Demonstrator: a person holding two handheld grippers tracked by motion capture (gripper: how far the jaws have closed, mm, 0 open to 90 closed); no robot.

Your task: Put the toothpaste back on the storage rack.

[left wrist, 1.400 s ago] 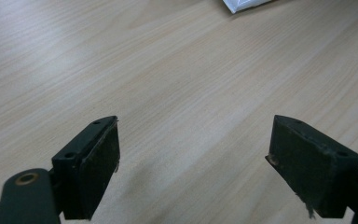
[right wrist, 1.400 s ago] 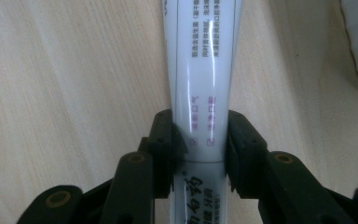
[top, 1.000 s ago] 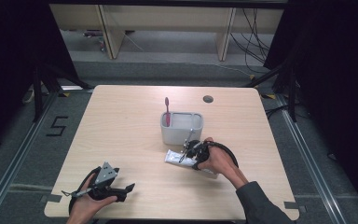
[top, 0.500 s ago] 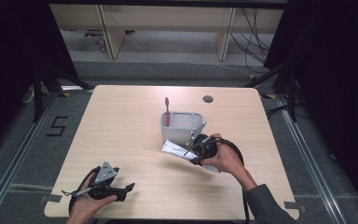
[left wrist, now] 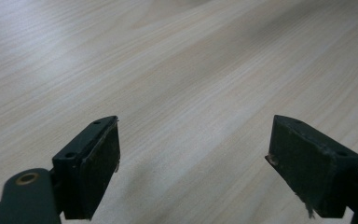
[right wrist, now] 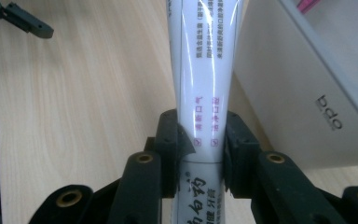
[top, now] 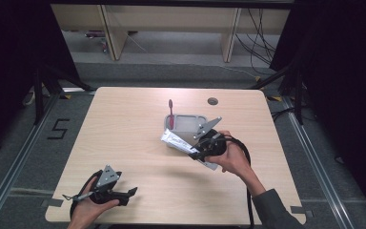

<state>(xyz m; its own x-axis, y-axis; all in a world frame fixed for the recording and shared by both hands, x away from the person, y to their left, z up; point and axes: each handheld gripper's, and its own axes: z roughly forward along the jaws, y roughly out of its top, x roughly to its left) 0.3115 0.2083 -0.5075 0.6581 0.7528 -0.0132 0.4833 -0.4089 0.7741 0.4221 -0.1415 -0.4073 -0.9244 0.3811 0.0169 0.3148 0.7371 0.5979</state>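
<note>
Near left corner of the table (top: 124, 124): left gripper (top: 132, 191) held low over the wood in the person's left hand (top: 88, 210), grey three-cornered plate on top, cable looped beside the wrist. Jaws point toward the middle of the table. In the left gripper view they stand wide apart with bare wood grain between the pads; released, grasping nothing.

Centre of the table: a long stretch of pale wood separates the two hands. They are well apart.

Right of centre: white toothpaste tube (top: 181, 144), printed with small pink and dark lettering, slanting above the tabletop with one end toward the table's middle and the other down toward the person's right hand (top: 233, 160). Right gripper (top: 196, 153) is clenched on it. In the right gripper view the tube (right wrist: 205, 93) runs straight up between the two black pads, which press its sides partway along its length; part of the tube shows below the pads as well.

Just behind the tube: grey tray-like holder (top: 186, 125), open at the top, standing on the table. A red toothbrush (top: 171, 113) stands upright at its left end. In the right gripper view the holder's grey wall (right wrist: 284, 93) sits just beside the tube; whether they touch I cannot tell.

Far right, back edge: a small round cable hole (top: 213, 101) in the tabletop.
</note>
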